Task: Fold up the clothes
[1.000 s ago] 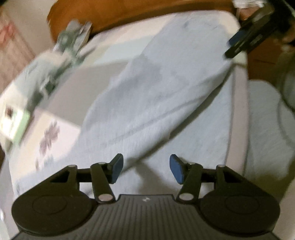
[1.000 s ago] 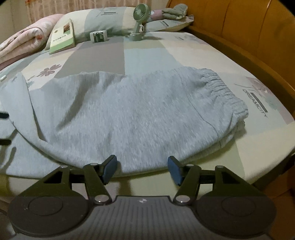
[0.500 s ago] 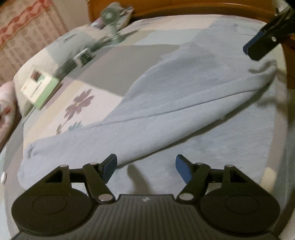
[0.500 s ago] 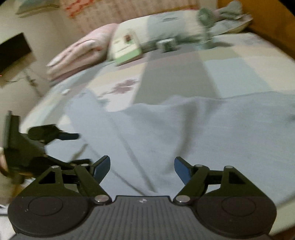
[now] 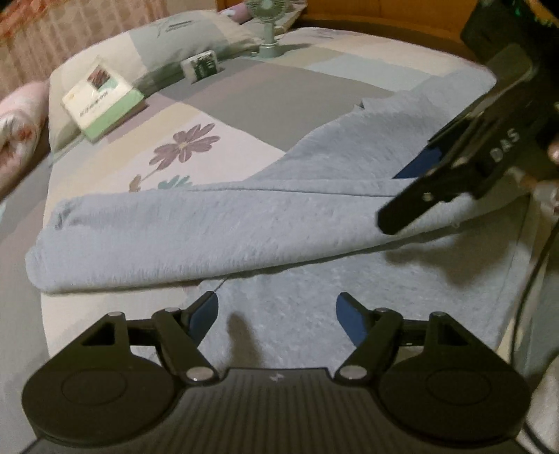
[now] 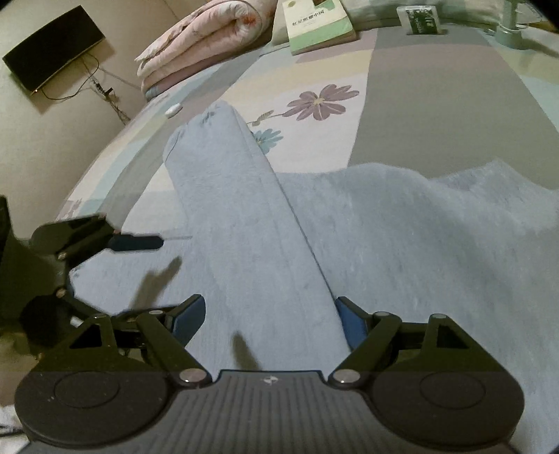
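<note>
1. Both sets of fingers are spread with nothing between the pads: my left gripper [image 5: 276,316] hovers over the pants' lower layer, my right gripper [image 6: 270,319] straddles the folded-over leg.
2. Grey pants [image 5: 216,230] lie across the bed [image 5: 272,90], one leg laid over the other.
3. Past them I see a book [image 5: 101,99], a small box [image 5: 202,64], a desk fan [image 5: 267,21], a pillow [image 5: 181,35] and a rolled pink quilt [image 6: 206,38].
4. "DAS" reads on the right gripper's body; the book's cover text is too small to read.
5. Off the bed, a black box [image 6: 52,47] with cables sits on the floor.
</note>
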`<control>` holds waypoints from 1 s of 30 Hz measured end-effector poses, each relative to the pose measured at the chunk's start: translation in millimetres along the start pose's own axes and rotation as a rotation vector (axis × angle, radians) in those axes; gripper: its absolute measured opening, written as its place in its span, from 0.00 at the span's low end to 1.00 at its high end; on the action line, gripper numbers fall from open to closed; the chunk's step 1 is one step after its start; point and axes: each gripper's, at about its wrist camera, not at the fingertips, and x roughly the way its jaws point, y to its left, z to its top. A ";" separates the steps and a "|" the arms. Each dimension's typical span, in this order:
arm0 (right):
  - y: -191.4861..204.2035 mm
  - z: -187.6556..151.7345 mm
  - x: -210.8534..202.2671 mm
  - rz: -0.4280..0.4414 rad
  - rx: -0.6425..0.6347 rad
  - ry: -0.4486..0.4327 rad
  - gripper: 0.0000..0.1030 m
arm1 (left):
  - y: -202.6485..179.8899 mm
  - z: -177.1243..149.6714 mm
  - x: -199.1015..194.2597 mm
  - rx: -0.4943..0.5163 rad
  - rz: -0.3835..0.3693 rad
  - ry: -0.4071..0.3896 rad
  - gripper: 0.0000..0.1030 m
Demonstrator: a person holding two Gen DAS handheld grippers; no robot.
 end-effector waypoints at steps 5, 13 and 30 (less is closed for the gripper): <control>10.5 4.9 1.7 0.070 -0.011 0.009 0.83 | 13.8 -3.5 -2.6 -0.088 0.003 0.017 0.74; 50.2 -13.4 -13.4 0.140 -0.123 0.009 0.83 | 40.0 -9.7 1.9 -0.296 -0.117 0.014 0.78; 14.6 -37.2 -34.1 0.095 0.022 -0.015 0.84 | 82.0 -16.7 25.6 -0.612 -0.325 -0.001 0.78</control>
